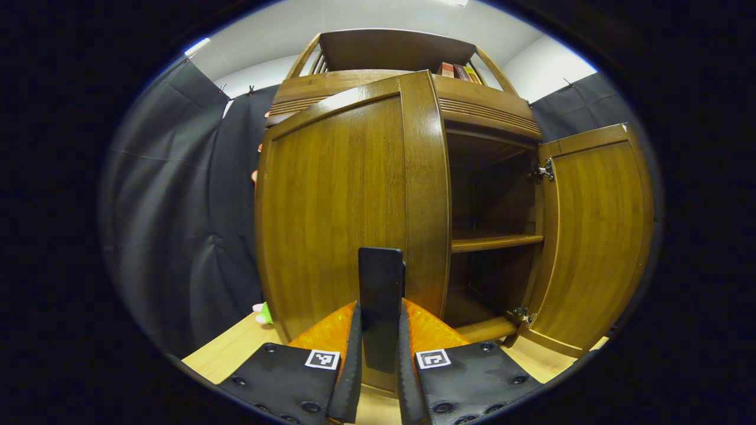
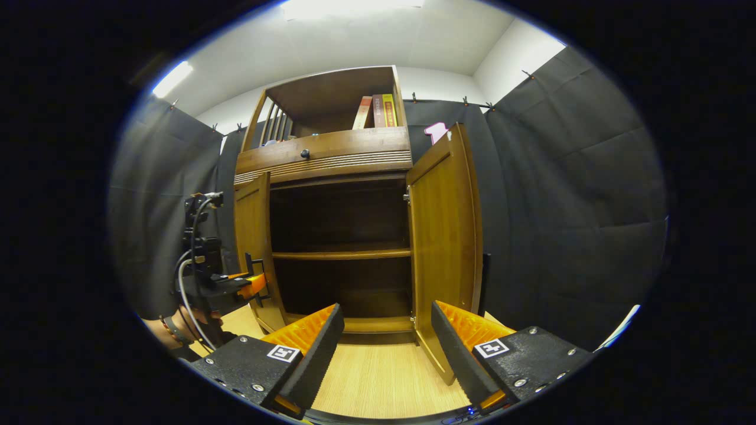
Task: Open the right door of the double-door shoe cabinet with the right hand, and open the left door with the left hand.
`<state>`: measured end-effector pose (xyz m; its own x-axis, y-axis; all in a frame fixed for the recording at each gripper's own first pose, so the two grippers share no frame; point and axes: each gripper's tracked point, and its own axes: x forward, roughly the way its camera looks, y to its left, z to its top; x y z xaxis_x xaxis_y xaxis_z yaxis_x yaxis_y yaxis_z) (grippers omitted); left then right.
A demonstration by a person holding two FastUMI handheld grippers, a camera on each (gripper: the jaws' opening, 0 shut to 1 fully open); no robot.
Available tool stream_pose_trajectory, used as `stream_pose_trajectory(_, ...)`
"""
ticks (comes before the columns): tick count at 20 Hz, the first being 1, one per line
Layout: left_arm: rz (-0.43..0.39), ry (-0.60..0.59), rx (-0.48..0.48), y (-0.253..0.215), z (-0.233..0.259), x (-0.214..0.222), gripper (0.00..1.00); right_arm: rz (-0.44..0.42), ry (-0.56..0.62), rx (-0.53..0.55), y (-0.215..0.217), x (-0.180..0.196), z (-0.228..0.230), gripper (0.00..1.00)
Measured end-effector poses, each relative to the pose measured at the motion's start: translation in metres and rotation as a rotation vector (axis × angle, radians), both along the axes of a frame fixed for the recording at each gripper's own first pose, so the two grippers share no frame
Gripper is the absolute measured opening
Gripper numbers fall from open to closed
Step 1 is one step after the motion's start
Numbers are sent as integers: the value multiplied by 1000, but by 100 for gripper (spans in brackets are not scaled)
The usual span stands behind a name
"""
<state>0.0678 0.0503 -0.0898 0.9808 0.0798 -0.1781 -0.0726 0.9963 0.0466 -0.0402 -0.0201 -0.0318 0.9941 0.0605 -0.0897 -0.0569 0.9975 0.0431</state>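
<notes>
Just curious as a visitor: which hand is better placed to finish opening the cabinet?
Left. Its gripper is shut on the left door's handle, door partly open. The right gripper is open, off the wide-open right door.

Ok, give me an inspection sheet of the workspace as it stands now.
Surface: light wood floor, bare in front of the cabinet.
Job's things: cabinet; right door swung wide open; left door partly open, its handle between the left gripper's fingers; shelf bare.
Clutter: books on the top shelf; small green thing on the floor left of the cabinet.
Grippers: left gripper shut on the handle; right gripper open, holding nothing.
Cables: cable looping off the left gripper.
Surroundings: black cloth wall, white ceiling.
</notes>
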Motion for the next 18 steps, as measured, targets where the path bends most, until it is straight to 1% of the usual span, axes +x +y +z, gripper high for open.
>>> stream_pose_trajectory(2, 13, 1, 4, 13, 6, -19, 33, 26, 15, -8, 5, 9, -3, 100)
stream_pose_trajectory(5, 38, -2, 35, 38, 12, -45, 31, 70, 33, -2, 17, 19, -7, 100)
stream_pose_trajectory(6, 35, -6, 38, 42, 13, -50, 30, 81, 38, -7, 21, 22, -10, 92)
stream_pose_trajectory(8, 33, -7, 33, 54, 16, -59, 29, 80, 44, -31, 22, 27, -16, 92)
stream_pose_trajectory(10, 31, -2, 48, 66, 18, -67, 27, 75, 71, -46, 23, 31, -27, 92)
stream_pose_trajectory(13, 60, -10, 76, 82, 21, -77, 29, 69, 77, -63, 27, 34, -32, 92)
stream_pose_trajectory(16, 101, -11, 41, 104, 23, -84, 29, 76, 83, -62, 36, 36, -36, 92)
stream_pose_trajectory(18, 130, 6, 19, 125, 17, -82, 27, 83, 93, -65, 43, 38, -40, 92)
